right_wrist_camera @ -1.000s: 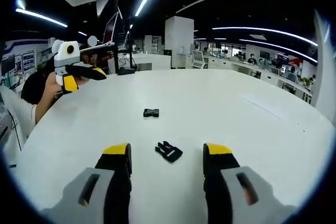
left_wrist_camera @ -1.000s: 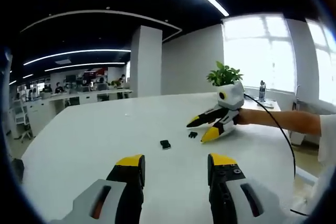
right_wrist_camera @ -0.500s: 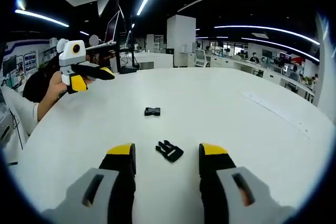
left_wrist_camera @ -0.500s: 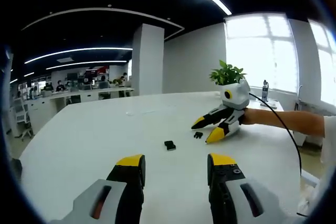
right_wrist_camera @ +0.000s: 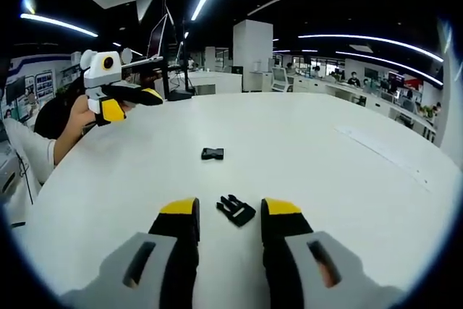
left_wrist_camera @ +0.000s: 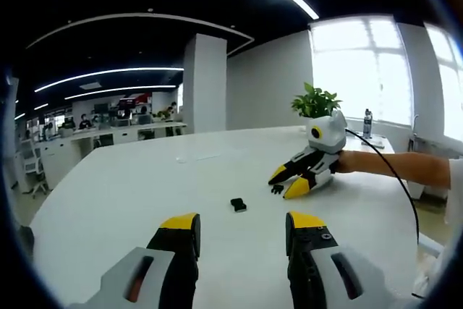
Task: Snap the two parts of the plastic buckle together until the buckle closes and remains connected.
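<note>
The black pronged buckle half point(right_wrist_camera: 236, 210) lies on the white table point(right_wrist_camera: 347, 179), between the fingertips of my right gripper point(right_wrist_camera: 230, 215). Its jaws stand partly closed but apart from the piece. The black socket half point(right_wrist_camera: 212, 153) rests farther out on the table, also seen as the socket half point(left_wrist_camera: 238, 205) just ahead of my left gripper point(left_wrist_camera: 244, 226), which is open and holds nothing. In the left gripper view, my right gripper point(left_wrist_camera: 281, 185) reaches in from the right, low over the table. My left gripper point(right_wrist_camera: 134, 104) hovers at the upper left of the right gripper view.
A potted plant point(left_wrist_camera: 316, 101) and a bottle point(left_wrist_camera: 367, 122) stand at the table's far side by the window. A black cable point(left_wrist_camera: 394, 193) trails along the person's arm point(left_wrist_camera: 394, 166). Office desks and a pillar point(right_wrist_camera: 252, 56) lie beyond the table.
My right gripper's jaws have narrowed around the pronged half. The left gripper view has drawn slightly closer to the socket half. Both buckle halves stay put on the table.
</note>
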